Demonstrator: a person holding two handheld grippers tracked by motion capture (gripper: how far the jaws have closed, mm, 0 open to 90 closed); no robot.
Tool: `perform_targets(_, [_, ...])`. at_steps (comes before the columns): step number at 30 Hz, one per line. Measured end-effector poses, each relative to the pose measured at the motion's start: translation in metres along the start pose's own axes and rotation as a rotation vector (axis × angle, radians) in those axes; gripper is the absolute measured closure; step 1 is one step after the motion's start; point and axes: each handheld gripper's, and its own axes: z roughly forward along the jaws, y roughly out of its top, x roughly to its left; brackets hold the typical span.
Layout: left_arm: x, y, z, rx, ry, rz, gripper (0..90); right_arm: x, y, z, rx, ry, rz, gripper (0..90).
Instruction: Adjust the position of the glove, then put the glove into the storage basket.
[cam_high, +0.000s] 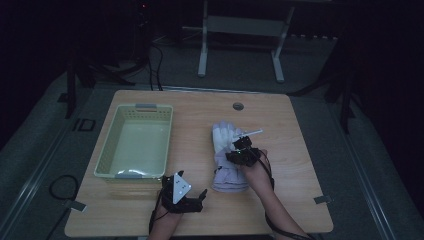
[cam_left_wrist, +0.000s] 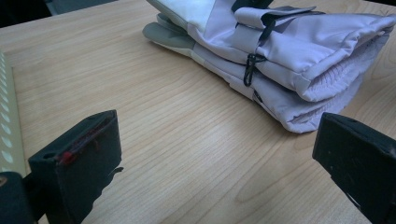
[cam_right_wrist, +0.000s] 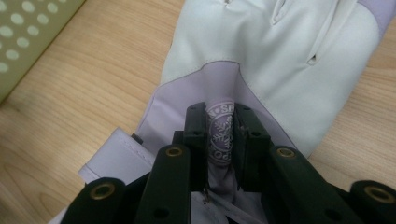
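A pair of pale lavender and white gloves (cam_high: 223, 140) lies stacked in the middle of the wooden table (cam_high: 292, 125), fingers pointing away from me. My right gripper (cam_high: 240, 145) rests on top of the pile. In the right gripper view its jaws (cam_right_wrist: 220, 126) are shut on a raised fold of the top glove (cam_right_wrist: 280, 56), pinching a round snowflake logo. My left gripper (cam_high: 200, 200) hovers low near the front edge, left of the cuffs. Its jaws (cam_left_wrist: 219, 144) stand wide apart with bare wood between them, and the glove cuffs (cam_left_wrist: 299, 51) lie just ahead.
A pale green perforated basket (cam_high: 116, 127) stands on the left half of the table, with nothing inside; its wall (cam_left_wrist: 7, 130) and corner (cam_right_wrist: 23, 32) edge into both gripper views. A cable grommet (cam_high: 238, 106) sits near the far edge. The surroundings are dark.
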Motion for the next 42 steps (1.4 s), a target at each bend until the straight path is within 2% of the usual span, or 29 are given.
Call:
perform_targets(6, [0.000, 0.000, 0.000, -0.001, -0.001, -0.002, 1.2, 0.000, 0.001, 0.003, 0.025, 0.008, -0.045, 74.0])
perform_targets(13, [0.001, 0.000, 0.000, 0.006, -0.004, -0.012, 1.2, -0.004, 0.000, 0.000, -0.008, 0.036, -0.064, 65.7])
perform_targets(15, [0.001, 0.000, 0.001, 0.007, -0.003, -0.011, 1.2, -0.004, 0.000, -0.002, -0.017, 0.061, -0.078, 53.6])
perform_targets(16, [0.001, 0.000, 0.000, 0.008, -0.004, -0.009, 1.2, -0.004, -0.001, -0.003, -0.020, 0.068, -0.100, 49.1])
perform_targets(18, [0.001, 0.000, 0.000, 0.008, -0.004, -0.007, 1.2, -0.002, -0.002, -0.005, -0.030, 0.041, -0.127, 42.9])
perform_targets(19, [0.001, 0.000, 0.001, 0.007, -0.006, -0.010, 1.2, -0.003, -0.002, -0.008, -0.041, 0.043, -0.137, 39.5])
perform_targets(22, [0.002, 0.000, 0.001, 0.011, -0.011, -0.018, 1.2, -0.005, -0.004, -0.016, -0.075, 0.076, -0.158, 24.1])
perform_targets(25, [0.002, 0.001, 0.002, 0.017, -0.016, -0.018, 1.2, -0.009, -0.006, -0.021, -0.092, 0.069, -0.143, 15.8])
perform_targets(26, [0.002, 0.001, 0.002, 0.019, -0.016, -0.016, 1.2, -0.011, -0.007, -0.022, -0.085, 0.069, -0.157, 13.8])
perform_targets(27, [0.002, 0.001, 0.002, 0.022, -0.018, -0.014, 1.2, -0.012, -0.008, -0.023, -0.083, 0.076, -0.173, 13.9])
perform_targets(30, [0.003, 0.001, 0.002, 0.021, -0.022, -0.020, 1.2, -0.016, -0.012, -0.031, -0.144, 0.109, -0.212, 14.1])
perform_targets(31, [0.003, 0.001, 0.002, 0.024, -0.020, -0.021, 1.2, -0.018, -0.014, -0.035, -0.162, 0.107, -0.233, 14.3])
perform_targets(33, [0.004, 0.002, 0.003, 0.039, 0.009, -0.042, 1.2, -0.020, -0.017, -0.039, -0.185, 0.100, -0.252, 14.6])
perform_targets(34, [0.004, 0.002, 0.004, 0.044, 0.009, -0.048, 1.2, -0.021, -0.018, -0.042, -0.186, 0.093, -0.256, 14.7])
perform_targets(35, [0.005, 0.002, 0.004, 0.044, 0.001, -0.055, 2.4, -0.022, -0.020, -0.044, -0.196, 0.083, -0.277, 14.9])
perform_targets(38, [0.007, 0.002, 0.004, 0.042, -0.015, -0.058, 4.5, -0.026, -0.023, -0.052, -0.215, 0.070, -0.297, 14.8])
perform_targets(42, [0.002, 0.002, 0.004, 0.027, -0.058, -0.022, 3.5, -0.031, -0.027, -0.062, -0.262, 0.065, -0.294, 14.1])
